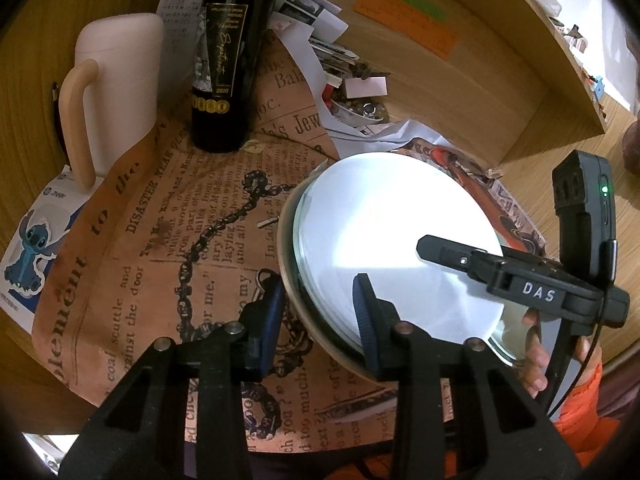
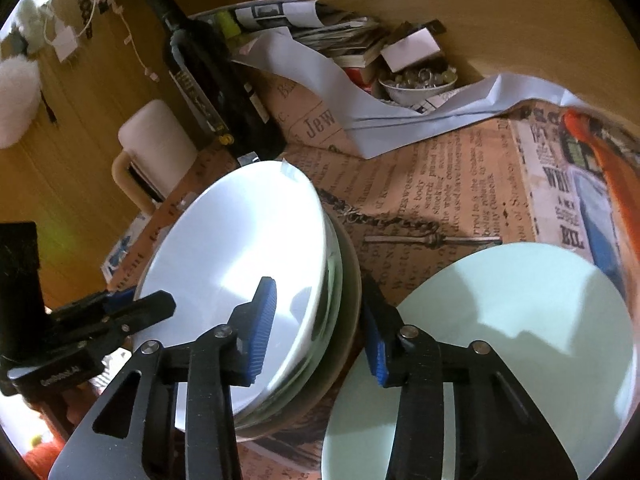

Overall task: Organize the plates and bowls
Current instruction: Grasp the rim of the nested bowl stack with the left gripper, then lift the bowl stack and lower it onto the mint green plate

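Observation:
A stack of dishes sits on the newsprint mat [image 1: 160, 240]: a white plate [image 1: 392, 232] on top, a clear glass plate [image 1: 508, 344] under it and a beige dish [image 1: 288, 280] at the bottom. My left gripper [image 1: 320, 316] straddles the stack's near-left rim, one pad on the white plate, the other against the outer edge. On the opposite rim is my right gripper [image 2: 318, 336], its left pad over the white plate [image 2: 240, 248] and its right pad against the beige dish [image 2: 350, 280]. Both look shut on the stack. A pale green plate [image 2: 500, 340] lies flat just right of it.
A dark wine bottle [image 1: 228, 60] and a white jug [image 1: 116, 80] stand behind the stack. Loose papers [image 2: 320, 80] and a small bowl of trinkets [image 2: 416, 84] crowd the back. Wooden walls close in behind. A hand [image 1: 536, 344] in an orange sleeve holds the right gripper.

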The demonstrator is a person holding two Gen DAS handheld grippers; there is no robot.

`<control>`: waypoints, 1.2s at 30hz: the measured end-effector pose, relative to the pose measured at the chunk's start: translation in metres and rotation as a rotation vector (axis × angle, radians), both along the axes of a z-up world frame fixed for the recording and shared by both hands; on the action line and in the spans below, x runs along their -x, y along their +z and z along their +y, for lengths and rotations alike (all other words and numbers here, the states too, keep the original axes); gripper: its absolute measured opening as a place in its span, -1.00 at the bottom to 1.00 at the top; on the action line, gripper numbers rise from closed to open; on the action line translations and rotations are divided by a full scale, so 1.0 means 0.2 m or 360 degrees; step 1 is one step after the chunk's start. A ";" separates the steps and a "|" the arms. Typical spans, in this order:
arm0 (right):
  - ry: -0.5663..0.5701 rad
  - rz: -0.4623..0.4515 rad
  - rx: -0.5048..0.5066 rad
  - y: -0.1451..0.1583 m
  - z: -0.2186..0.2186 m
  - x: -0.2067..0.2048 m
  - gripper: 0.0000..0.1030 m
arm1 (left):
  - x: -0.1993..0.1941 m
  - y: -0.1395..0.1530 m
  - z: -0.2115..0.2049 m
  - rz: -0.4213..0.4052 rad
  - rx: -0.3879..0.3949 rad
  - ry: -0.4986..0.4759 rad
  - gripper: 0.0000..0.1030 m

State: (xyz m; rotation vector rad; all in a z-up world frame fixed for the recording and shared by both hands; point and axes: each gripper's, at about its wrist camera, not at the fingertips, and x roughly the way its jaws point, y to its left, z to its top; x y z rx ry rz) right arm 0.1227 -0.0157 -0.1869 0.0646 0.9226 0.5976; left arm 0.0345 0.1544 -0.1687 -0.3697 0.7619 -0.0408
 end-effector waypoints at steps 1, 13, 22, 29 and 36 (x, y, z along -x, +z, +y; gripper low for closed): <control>-0.0002 -0.0011 0.0018 0.00 0.01 0.00 -0.28 | 0.00 0.00 0.00 0.0001 0.0000 0.0003 -0.33; -0.0069 -0.0101 0.0084 0.01 0.01 0.04 -0.36 | 0.01 0.00 -0.08 -0.0037 -0.0143 0.0117 -0.34; -0.0105 -0.0110 0.0070 0.02 0.00 0.04 -0.36 | 0.00 0.01 -0.10 -0.0037 -0.0162 0.0200 -0.34; -0.0100 -0.0119 0.0047 0.03 -0.01 0.06 -0.37 | 0.01 0.02 -0.08 -0.0052 -0.0128 0.0248 -0.34; -0.0097 -0.0149 0.0017 0.07 0.01 0.07 -0.37 | 0.03 0.07 -0.08 -0.0101 -0.0150 0.0269 -0.34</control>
